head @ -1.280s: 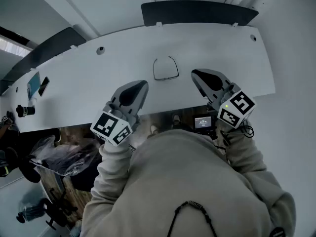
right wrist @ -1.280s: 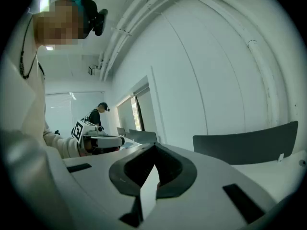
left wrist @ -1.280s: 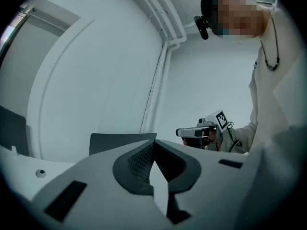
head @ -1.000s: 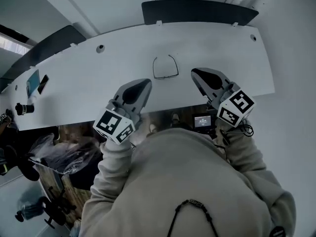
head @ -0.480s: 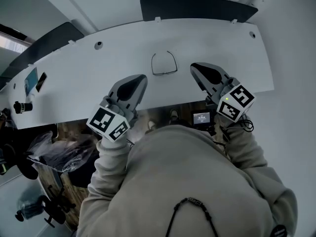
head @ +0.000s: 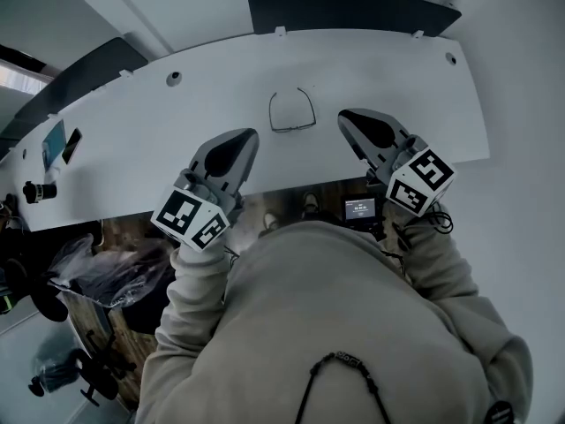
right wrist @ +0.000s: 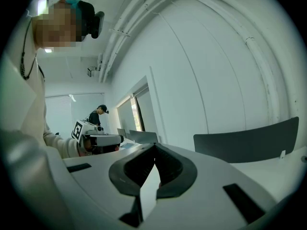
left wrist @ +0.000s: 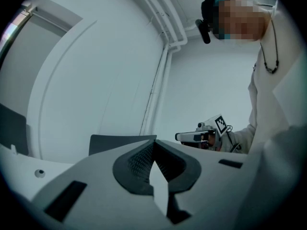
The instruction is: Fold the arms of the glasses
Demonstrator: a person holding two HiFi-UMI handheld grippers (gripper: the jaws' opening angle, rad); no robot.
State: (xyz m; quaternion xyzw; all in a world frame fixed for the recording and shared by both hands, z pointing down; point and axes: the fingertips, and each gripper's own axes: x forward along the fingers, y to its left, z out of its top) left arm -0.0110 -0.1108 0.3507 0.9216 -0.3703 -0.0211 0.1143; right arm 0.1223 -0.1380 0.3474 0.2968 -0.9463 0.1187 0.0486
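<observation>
A pair of thin dark-framed glasses (head: 293, 130) lies on the white table (head: 159, 140), its arms spread open and pointing toward the far edge. My left gripper (head: 251, 134) hovers by the near table edge, left of the glasses and apart from them, its jaws shut on nothing. My right gripper (head: 343, 115) sits to the right of the glasses, also apart, shut and empty. In the left gripper view the pads (left wrist: 144, 159) meet at the tip, and the right gripper (left wrist: 199, 136) shows beyond. In the right gripper view the left gripper (right wrist: 98, 139) shows at the left.
Dark panels (head: 353, 11) stand behind the table's far edge. A phone (head: 72, 145) and a small dark object (head: 37, 189) lie at the table's far left. Cable holes (head: 173, 78) dot the top. A person (right wrist: 97, 114) stands far off in the room.
My left gripper has drifted slightly to the left. The right gripper and the glasses have kept their places. The head view has shifted a little.
</observation>
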